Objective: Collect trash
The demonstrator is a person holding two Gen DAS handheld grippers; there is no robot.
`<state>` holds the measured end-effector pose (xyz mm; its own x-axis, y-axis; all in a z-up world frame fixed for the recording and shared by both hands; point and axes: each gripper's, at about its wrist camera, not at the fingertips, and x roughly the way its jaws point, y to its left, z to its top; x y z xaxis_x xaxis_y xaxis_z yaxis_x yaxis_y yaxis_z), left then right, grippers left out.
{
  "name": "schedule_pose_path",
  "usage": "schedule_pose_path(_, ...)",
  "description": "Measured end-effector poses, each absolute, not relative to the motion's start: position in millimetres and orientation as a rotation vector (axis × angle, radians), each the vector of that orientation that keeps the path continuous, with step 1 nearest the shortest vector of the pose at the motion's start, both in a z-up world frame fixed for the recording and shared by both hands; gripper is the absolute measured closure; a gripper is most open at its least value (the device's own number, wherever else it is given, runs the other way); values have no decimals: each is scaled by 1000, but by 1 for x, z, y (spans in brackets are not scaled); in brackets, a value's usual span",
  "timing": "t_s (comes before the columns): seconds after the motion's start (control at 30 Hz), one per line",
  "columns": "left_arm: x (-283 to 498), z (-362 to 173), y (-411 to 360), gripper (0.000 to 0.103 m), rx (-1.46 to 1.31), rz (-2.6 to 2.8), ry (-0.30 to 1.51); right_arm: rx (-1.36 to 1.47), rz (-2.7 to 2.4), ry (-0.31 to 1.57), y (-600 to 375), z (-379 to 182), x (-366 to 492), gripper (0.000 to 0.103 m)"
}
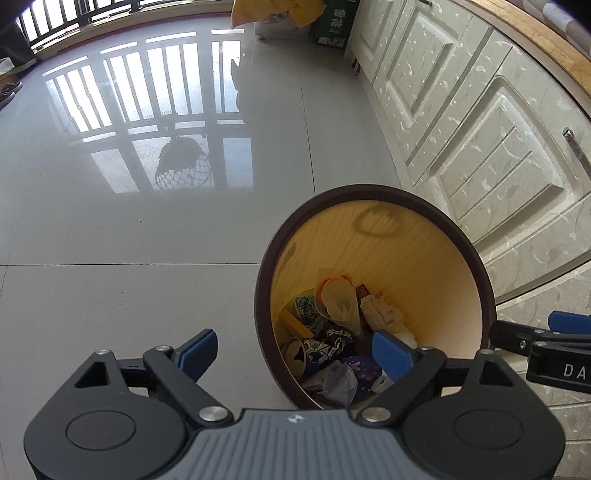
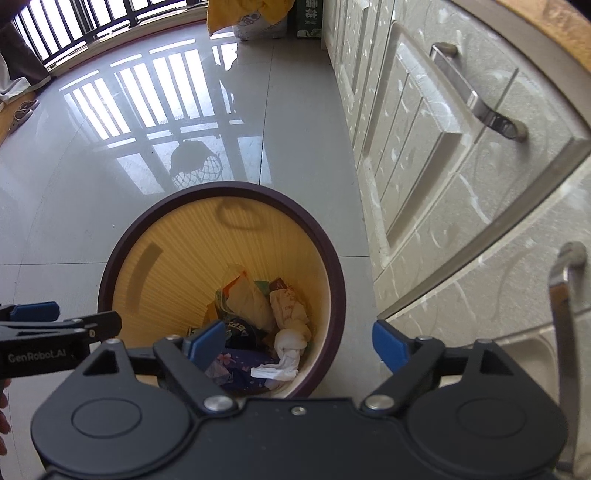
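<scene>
Glossy grey tiled floor reflects a barred window; pale patterned cabinet doors carry metal handles.

Glossy floor, ribbed bin, matt tools

Beside the bin, ribbed yellow within and smooth dark-rimmed, floor tiles shine glossy; cabinet handles are brushed metal; crumpled plastic wrappers lie inside.

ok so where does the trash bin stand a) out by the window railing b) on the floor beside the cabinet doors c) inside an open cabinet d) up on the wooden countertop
B: the trash bin stands on the grey tiled floor, close beside the pale cabinet doors, with wrappers and a white crumpled tissue inside it.
</scene>
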<state>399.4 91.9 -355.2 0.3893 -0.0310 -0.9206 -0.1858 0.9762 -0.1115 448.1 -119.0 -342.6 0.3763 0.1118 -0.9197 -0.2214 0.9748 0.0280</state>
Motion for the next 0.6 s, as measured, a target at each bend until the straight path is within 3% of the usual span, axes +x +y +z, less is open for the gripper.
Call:
schedule_pose_path(0.17,388,-338,95,0,-211,119,1165,-119,204,1155,-124,-330,434,6)
schedule_pose_path(0.27,380,-329,95,0,-194,127,1180,-125,192,1145,-124,-319,427,1)
schedule_pose_path(0.6,346,-283,100,0,-193,126,1154,-153,199,1103,-117,-276,397,0)
